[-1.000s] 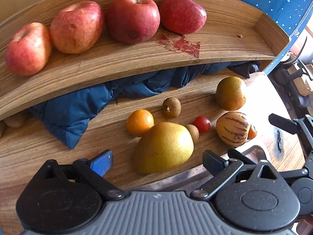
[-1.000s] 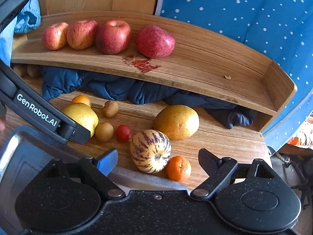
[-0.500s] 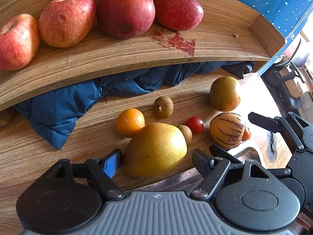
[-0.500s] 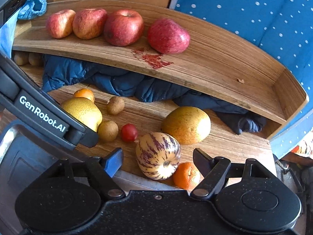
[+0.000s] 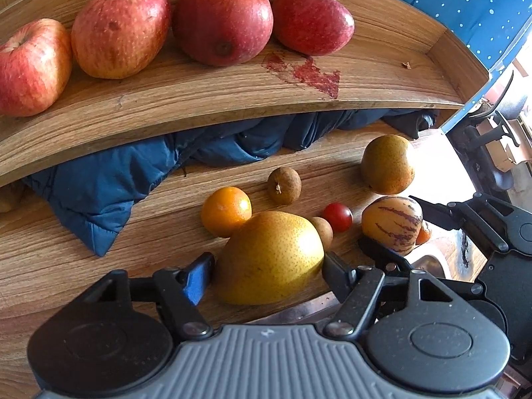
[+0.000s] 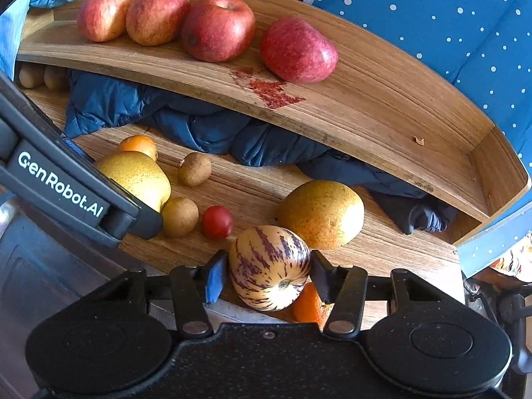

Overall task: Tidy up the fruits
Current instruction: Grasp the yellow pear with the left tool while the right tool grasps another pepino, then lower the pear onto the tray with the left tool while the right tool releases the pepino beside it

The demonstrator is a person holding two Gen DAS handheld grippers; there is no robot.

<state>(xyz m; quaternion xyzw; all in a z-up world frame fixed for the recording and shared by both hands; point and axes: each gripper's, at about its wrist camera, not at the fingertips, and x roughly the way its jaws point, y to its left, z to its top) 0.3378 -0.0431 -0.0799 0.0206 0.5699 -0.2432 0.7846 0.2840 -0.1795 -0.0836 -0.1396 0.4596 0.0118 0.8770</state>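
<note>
Between the fingers of the left tool (image 5: 266, 267), apart and flanking it: yellow pear (image 5: 271, 257), low on the table (image 5: 66, 249). Right tool (image 6: 264, 277) likewise spread around striped melon (image 6: 269, 266), pads close to the skin, possibly just touching. Both fruits smooth, rounded, likely firm yet bruisable; best gripped across the widest middle with gentle squeeze. Pear probably the heavier. Up on the shelf (image 6: 382, 106): four apples (image 6: 217, 26) in a row, beside a red stain (image 6: 269, 89). Plenty of bare shelf to their right.
</note>
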